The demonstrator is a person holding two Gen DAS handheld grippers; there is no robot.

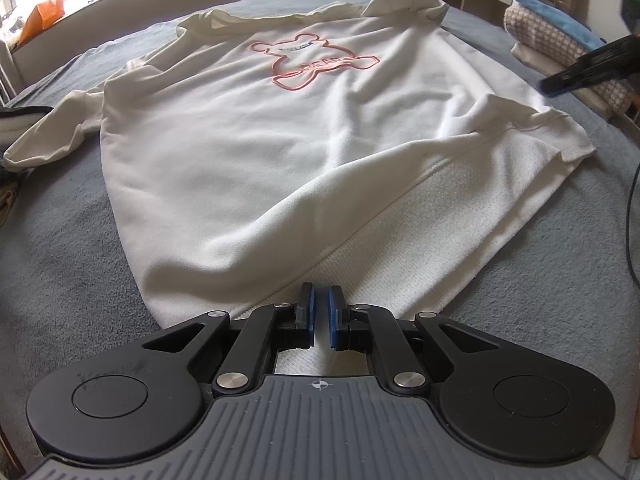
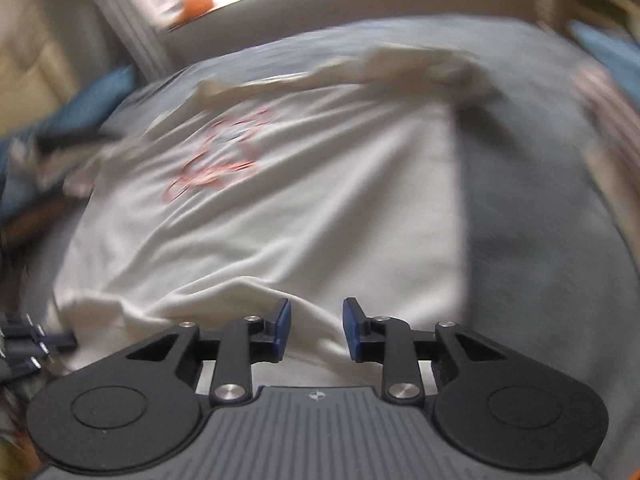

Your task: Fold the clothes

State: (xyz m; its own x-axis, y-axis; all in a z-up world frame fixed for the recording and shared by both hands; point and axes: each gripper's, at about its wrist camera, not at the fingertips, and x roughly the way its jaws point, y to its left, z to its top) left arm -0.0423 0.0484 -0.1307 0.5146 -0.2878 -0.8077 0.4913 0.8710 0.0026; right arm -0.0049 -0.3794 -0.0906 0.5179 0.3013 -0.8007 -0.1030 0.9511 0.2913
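A cream sweatshirt with a pink bear outline lies face up on the grey-blue bed cover. Its ribbed hem is nearest me and its sleeves are tucked at the sides. My left gripper sits low at the hem's near edge, its blue pads almost together with hem cloth in the narrow gap. My right gripper stands open above the sweatshirt, over a raised fold near the hem, with nothing pinched. The right wrist view is motion-blurred. The right gripper also shows as a dark blur at the bed's right side.
A stack of folded clothes, checked and blue, sits at the bed's right edge. A window with an orange object is behind the bed. Dark and white cloth lies at the left edge. A black cable hangs at the right.
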